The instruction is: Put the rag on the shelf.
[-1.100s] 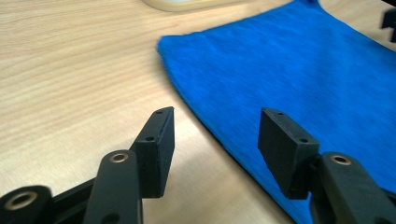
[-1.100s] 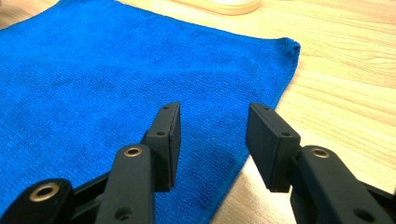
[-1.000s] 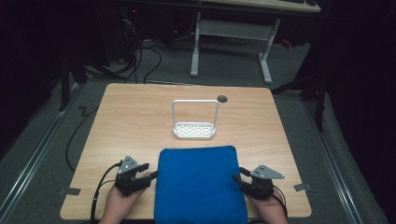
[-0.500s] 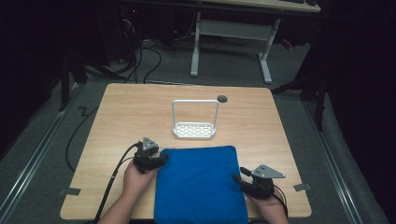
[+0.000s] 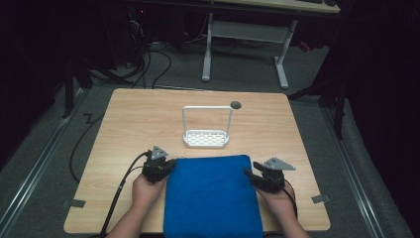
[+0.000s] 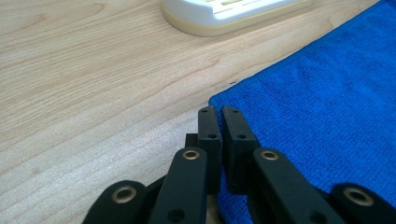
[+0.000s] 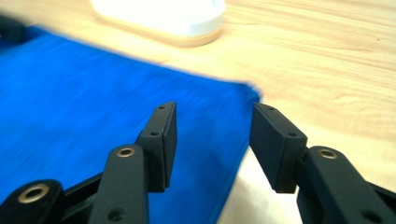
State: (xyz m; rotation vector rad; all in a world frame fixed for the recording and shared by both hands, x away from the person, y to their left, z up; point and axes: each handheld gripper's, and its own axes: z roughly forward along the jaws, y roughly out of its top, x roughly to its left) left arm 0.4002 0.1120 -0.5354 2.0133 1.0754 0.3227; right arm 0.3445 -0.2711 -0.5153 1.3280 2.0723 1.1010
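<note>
Blue terry cloth (image 5: 212,196), flat, square-folded, wooden table (image 5: 129,124)

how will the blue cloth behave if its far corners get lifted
The blue cloth looks like soft terry, so it would probably sag and drape rather than hold flat. Its fuzzy pile should grip well in the left claw. Probably light; pushed, it would likely bunch rather than slide.

I see a table (image 5: 129,129) of pale wood with a fine grain and a smooth, faintly satin finish. The blue cloth (image 5: 212,196) looks like matt terry, its short pile rough and nubby. The white rack (image 5: 206,139) reads as smooth, slightly glossy plastic. My left gripper (image 6: 219,116) has matt black plastic jaws with brass-coloured rivets.
</note>
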